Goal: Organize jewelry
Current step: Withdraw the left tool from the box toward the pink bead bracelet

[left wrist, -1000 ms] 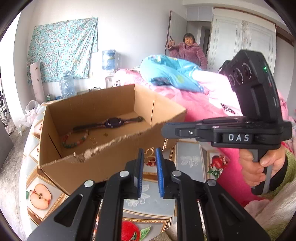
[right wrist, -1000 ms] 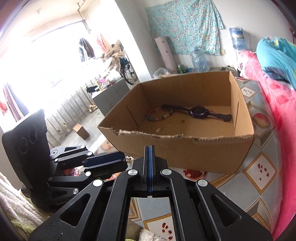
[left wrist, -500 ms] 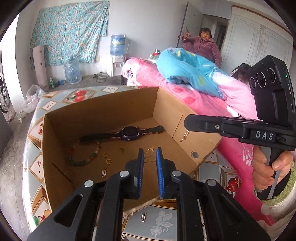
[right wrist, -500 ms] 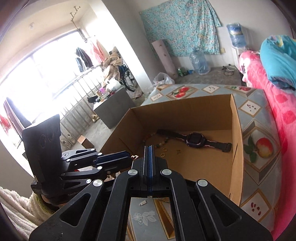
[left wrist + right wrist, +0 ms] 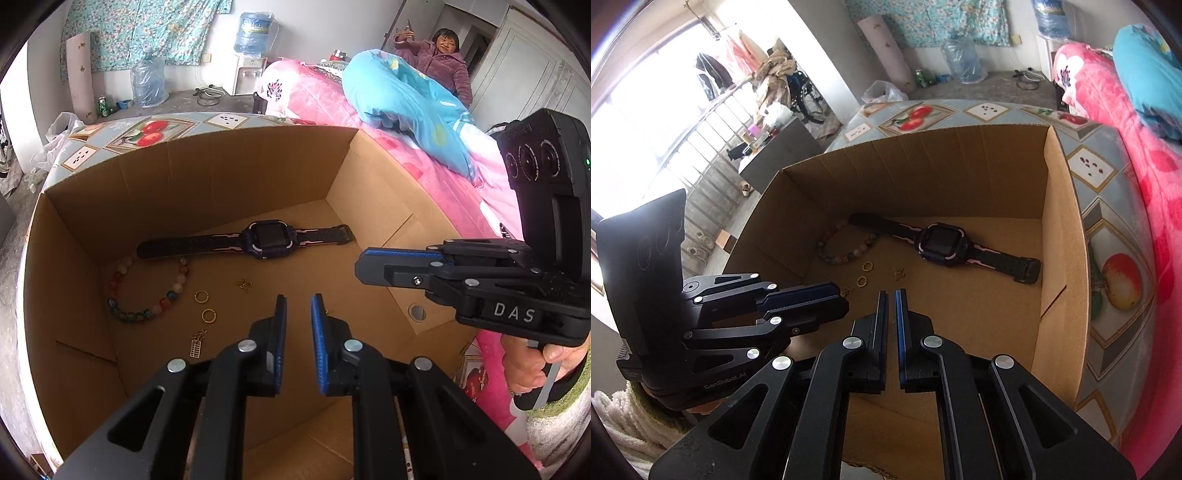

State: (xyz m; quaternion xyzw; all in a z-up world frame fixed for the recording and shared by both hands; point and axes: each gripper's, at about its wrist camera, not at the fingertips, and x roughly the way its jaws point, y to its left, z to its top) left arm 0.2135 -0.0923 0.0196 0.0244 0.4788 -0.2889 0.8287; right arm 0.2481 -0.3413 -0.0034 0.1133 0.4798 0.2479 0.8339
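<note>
An open cardboard box (image 5: 221,173) (image 5: 1060,236) holds a dark smartwatch (image 5: 269,238) (image 5: 942,243), a multicoloured bead bracelet (image 5: 147,291) (image 5: 846,242), two gold rings (image 5: 202,296) (image 5: 867,265), a small gold charm (image 5: 243,284) (image 5: 898,273) and a small pendant (image 5: 197,345). My left gripper (image 5: 295,310) hangs over the box floor, jaws slightly apart and empty. My right gripper (image 5: 891,299) is above the box's near side, jaws a narrow gap apart, empty; it also shows in the left wrist view (image 5: 406,262).
The box stands on a table with a fruit-pattern cloth (image 5: 1115,280). A pink bed with a blue quilt (image 5: 406,99) lies to the right. A person (image 5: 439,55) stands at the back. Water bottles (image 5: 147,79) stand on the floor.
Both grippers moved forward and down over the box. The right gripper's jaws went from fully closed to a narrow gap. An ornament seen at the left gripper's tip earlier is no longer visible there.
</note>
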